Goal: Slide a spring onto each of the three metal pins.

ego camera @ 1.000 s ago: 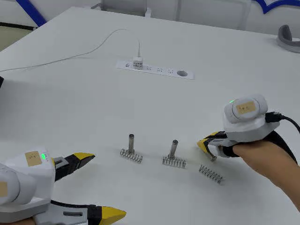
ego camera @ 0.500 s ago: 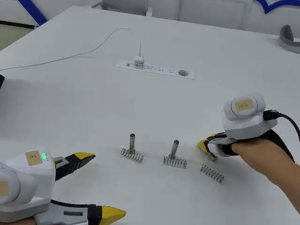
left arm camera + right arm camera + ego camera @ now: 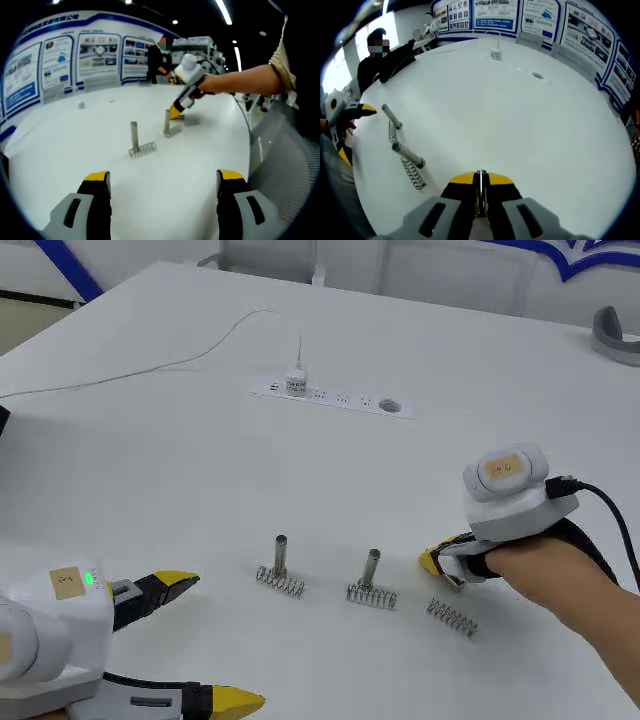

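Snugly on pin (right tongs)

Right tool: black jaws with yellow tips, closed on a slim grey metal pin lying along the line between them. White worktop ahead.

Left of the jaws:
- Nearer grey metal pin, with a steel coil spring lying at its base.
- Farther grey metal pin, with a second coil spring at its base.

Left tool at the left edge, yellow tips apart. White plug block far off.
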Demonstrator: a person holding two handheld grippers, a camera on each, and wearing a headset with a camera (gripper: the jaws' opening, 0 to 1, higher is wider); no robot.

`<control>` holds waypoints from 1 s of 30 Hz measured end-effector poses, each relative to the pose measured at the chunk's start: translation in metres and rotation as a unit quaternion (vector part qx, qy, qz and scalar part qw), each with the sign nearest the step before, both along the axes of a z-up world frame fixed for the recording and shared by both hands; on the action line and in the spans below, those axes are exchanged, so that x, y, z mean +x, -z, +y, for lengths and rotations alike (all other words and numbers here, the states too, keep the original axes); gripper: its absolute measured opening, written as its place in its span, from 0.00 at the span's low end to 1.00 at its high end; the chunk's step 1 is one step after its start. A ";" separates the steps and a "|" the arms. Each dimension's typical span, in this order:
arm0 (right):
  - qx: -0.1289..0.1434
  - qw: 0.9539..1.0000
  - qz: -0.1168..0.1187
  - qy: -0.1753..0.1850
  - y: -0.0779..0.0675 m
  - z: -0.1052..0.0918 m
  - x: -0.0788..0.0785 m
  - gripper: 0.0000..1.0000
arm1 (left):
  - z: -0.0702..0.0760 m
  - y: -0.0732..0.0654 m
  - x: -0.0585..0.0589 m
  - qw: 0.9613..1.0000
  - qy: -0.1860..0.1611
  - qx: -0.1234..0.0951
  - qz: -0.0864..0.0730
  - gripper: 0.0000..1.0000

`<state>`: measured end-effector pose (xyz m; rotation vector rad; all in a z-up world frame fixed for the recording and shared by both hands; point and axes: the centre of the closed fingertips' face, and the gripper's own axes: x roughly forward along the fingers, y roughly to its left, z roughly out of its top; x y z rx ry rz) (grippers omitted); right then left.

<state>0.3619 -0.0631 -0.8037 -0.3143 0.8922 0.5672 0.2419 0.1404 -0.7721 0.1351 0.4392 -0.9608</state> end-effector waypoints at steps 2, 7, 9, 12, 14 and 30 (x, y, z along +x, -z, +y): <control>0.008 1.000 -0.010 0.008 0.000 -0.001 -0.001 0.09 | -0.001 0.001 0.000 1.000 0.001 0.000 0.000 0.88; 0.027 0.999 -0.011 0.029 -0.001 -0.002 -0.001 0.09 | -0.006 -0.001 -0.002 1.000 0.009 0.001 -0.003 0.88; 0.033 0.999 -0.023 0.033 -0.007 -0.002 -0.001 0.09 | -0.008 -0.003 -0.003 1.000 0.014 0.002 -0.006 0.88; 0.044 0.998 -0.031 0.036 -0.019 -0.002 -0.004 0.09 | -0.007 -0.005 -0.002 1.000 0.013 0.001 -0.010 0.88; 0.044 0.998 -0.037 0.036 -0.026 -0.003 -0.007 0.09 | -0.006 -0.005 -0.001 1.000 0.011 -0.001 -0.011 0.88; 0.058 0.996 -0.064 0.040 -0.044 -0.008 -0.031 0.09 | -0.008 -0.010 -0.001 1.000 0.015 -0.002 -0.019 0.88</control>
